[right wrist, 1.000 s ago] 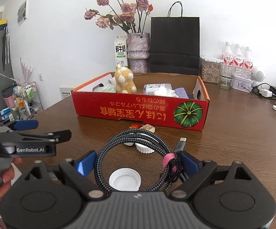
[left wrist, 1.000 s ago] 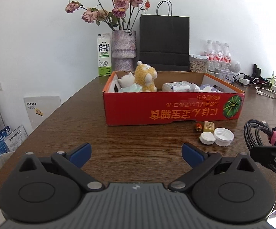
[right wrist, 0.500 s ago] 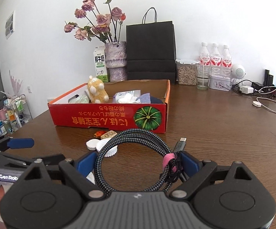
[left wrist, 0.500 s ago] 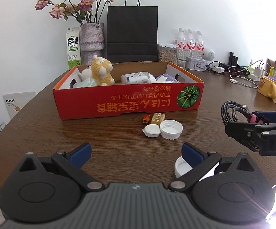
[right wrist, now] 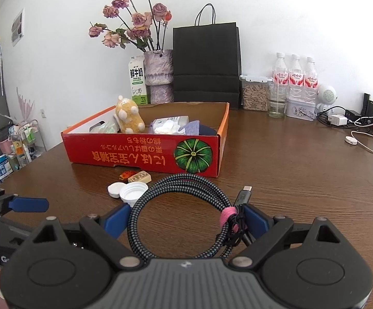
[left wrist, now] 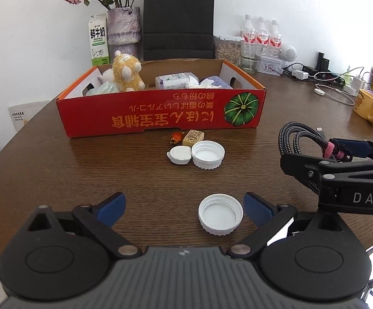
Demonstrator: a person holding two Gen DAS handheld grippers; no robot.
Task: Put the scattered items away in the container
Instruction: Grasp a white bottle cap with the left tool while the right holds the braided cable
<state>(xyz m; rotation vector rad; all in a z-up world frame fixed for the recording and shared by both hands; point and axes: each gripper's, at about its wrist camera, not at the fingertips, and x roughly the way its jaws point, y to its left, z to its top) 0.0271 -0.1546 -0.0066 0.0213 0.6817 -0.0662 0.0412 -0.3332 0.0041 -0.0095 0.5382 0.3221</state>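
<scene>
The red cardboard box (left wrist: 160, 113) (right wrist: 135, 152) holds a yellow plush toy (left wrist: 127, 73), a tissue pack and cloths. In front of it lie a large white cap (left wrist: 208, 154), a small white lid (left wrist: 179, 154), a tan candy (left wrist: 193, 137) and an orange wrapper (left wrist: 176, 137). My left gripper (left wrist: 185, 206) is open and low over the table. Another white cap (left wrist: 220, 217) sits between its fingers, close to the right one. My right gripper (right wrist: 186, 219) is shut on a coiled braided cable (right wrist: 186, 180) with a pink tie, held above the table to the right of the caps.
Behind the box stand a milk carton (left wrist: 98, 42), a vase of roses (left wrist: 123, 27) and a black paper bag (left wrist: 178, 20). Water bottles (left wrist: 261, 32), a jar, chargers and cables crowd the back right. A yellow mug (left wrist: 366, 105) is at the far right.
The left gripper swung to the right across the table; the near white cap now lies between its fingers. The right gripper drifted right with the cable still in it.
</scene>
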